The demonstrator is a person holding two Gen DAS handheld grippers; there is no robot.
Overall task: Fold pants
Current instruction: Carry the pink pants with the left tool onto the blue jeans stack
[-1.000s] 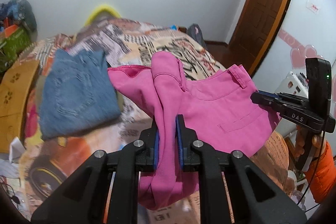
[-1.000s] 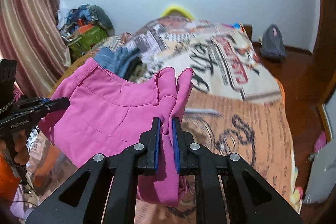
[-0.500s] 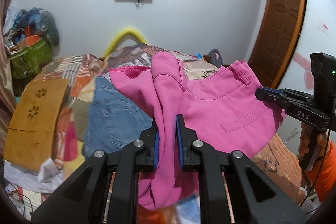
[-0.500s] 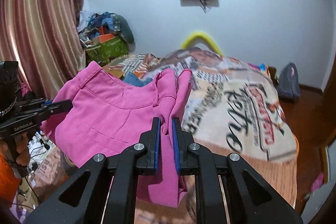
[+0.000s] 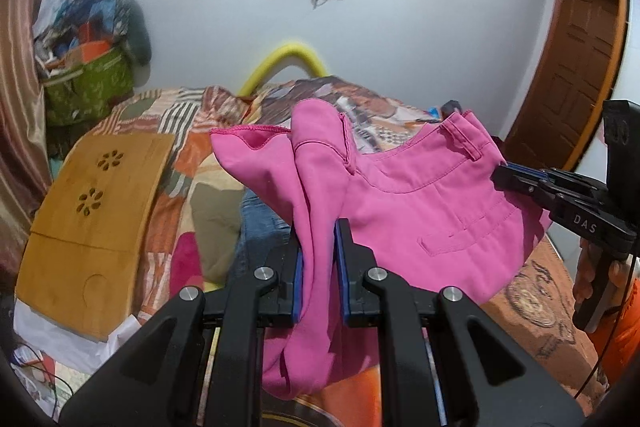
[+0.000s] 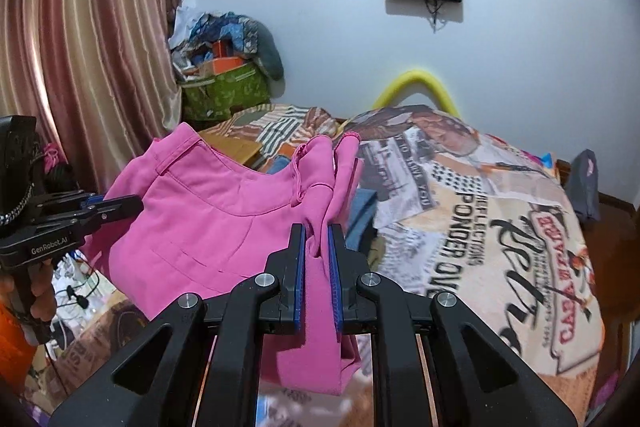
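Pink pants [image 5: 420,211] hang in the air above the bed, stretched by the waistband between both grippers. My left gripper [image 5: 318,227] is shut on one bunched end of the pants. My right gripper [image 6: 317,231] is shut on the other end of the pants [image 6: 208,227]. In the left wrist view the right gripper [image 5: 504,173] shows at the right, clamped on the waistband corner. In the right wrist view the left gripper [image 6: 132,205] shows at the left, clamped on the pink cloth. A back pocket seam faces the left wrist camera.
A bed with a patterned printed cover [image 6: 480,211] lies below. Blue jeans [image 5: 256,223] lie on it under the pink pants. A wooden lap board [image 5: 92,219] lies at the left. A green bag of clutter [image 6: 224,91], a curtain [image 6: 80,39] and a wooden door [image 5: 576,75] ring the room.
Both grippers have risen and tilted up with the pants still held. The bed and jeans have dropped lower in view and more wall and the screen show.
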